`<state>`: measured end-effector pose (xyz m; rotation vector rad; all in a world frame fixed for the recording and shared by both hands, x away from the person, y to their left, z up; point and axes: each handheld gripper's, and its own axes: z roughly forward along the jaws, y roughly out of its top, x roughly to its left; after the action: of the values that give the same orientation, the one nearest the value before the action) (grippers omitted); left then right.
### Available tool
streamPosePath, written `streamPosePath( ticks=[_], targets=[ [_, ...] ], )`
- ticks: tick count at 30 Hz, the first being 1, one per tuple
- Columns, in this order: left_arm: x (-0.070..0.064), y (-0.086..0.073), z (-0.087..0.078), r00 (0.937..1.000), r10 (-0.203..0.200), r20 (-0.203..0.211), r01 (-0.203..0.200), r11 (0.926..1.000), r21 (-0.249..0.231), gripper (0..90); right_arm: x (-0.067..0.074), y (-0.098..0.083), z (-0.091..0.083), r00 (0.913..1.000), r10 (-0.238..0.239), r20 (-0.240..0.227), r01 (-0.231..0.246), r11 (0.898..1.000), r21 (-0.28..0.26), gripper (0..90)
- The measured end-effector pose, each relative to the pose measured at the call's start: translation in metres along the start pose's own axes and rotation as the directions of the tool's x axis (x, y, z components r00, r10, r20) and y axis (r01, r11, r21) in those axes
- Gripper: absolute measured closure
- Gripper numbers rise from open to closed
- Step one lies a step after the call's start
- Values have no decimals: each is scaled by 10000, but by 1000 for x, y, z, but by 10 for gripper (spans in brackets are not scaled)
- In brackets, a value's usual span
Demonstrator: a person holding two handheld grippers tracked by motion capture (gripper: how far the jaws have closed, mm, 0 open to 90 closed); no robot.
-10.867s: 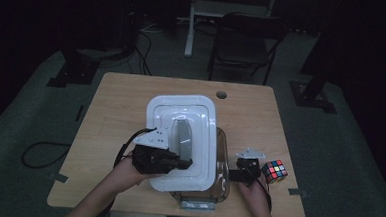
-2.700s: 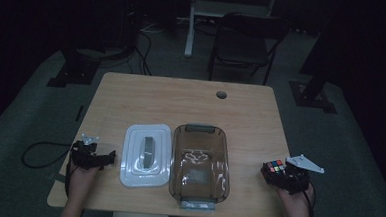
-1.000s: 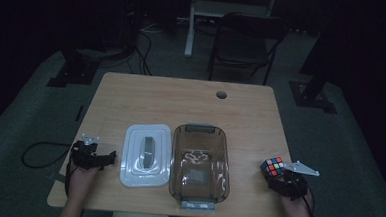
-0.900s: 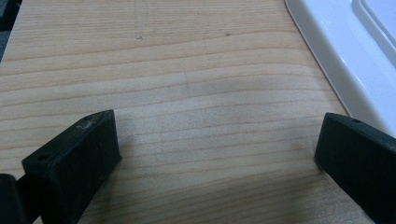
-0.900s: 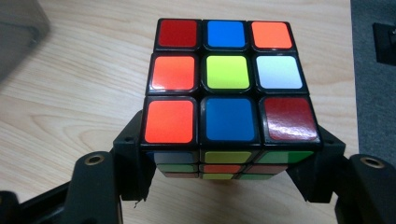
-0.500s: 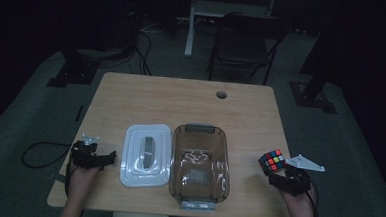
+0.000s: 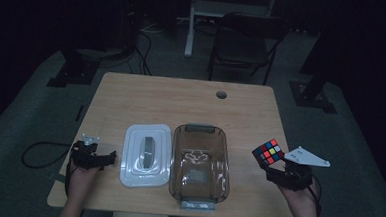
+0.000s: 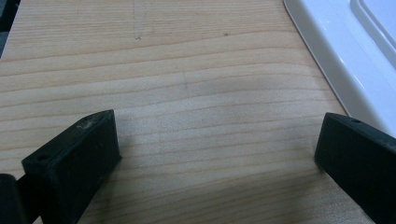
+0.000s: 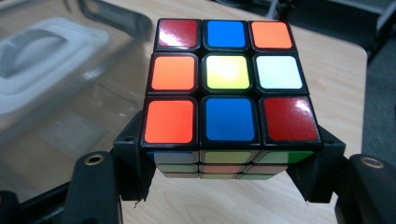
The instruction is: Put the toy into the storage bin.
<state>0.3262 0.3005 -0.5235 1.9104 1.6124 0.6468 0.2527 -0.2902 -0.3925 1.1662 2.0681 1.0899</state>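
Gripping cube [image 9: 231, 86], fingers [image 9: 133, 161] clamped

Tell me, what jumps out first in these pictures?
The bright puzzle cube does: the right tool grips it by its sides above the table's right edge. Next comes the clear brown bin, open at the table's middle, with its white lid lying flat beside it. The left tool rests open on bare wood near the lid.

A scrambled cube [image 7: 268, 152] is gripped by the right gripper [image 7: 278, 171] just right of the clear tub [image 7: 200, 165] (white lid [image 7: 146, 154] parked beside it), while the left gripper [image 7: 109, 157] is rested on the table [image 7: 171, 100].
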Motion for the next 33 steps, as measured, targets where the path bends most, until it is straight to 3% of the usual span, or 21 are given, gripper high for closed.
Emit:
streamPosePath(
  ticks=[10,17,19,23,26,27,33],
  targets=[
    [0,0,0,10000,21,8,-21,10000,6,6,25,28,-9,9920,-842,-942,786,9950,-618,340],
    [0,0,0,10000,4,6,-4,10000,-5,6,48,46,-8,9722,-1634,-1679,1500,9846,-898,341],
    [0,0,0,10000,-6,5,6,10000,-12,6,56,50,-6,9612,-1865,-2034,1699,9807,-963,341],
    [0,0,0,10000,-7,6,7,10000,-13,6,74,56,2,9433,-2380,-2316,2236,9708,-866,341],
    [0,0,0,10000,8,7,-8,10000,1,6,88,57,10,9209,-2704,-2806,2610,9627,-714,340],
    [0,0,0,10000,3,6,-3,10000,-5,6,93,57,15,9092,-2868,-3020,2798,9577,-670,341],
    [0,0,0,10000,21,8,-21,10000,10,6,113,55,35,8586,-3147,-4046,3361,9416,-190,340]
  ],
)
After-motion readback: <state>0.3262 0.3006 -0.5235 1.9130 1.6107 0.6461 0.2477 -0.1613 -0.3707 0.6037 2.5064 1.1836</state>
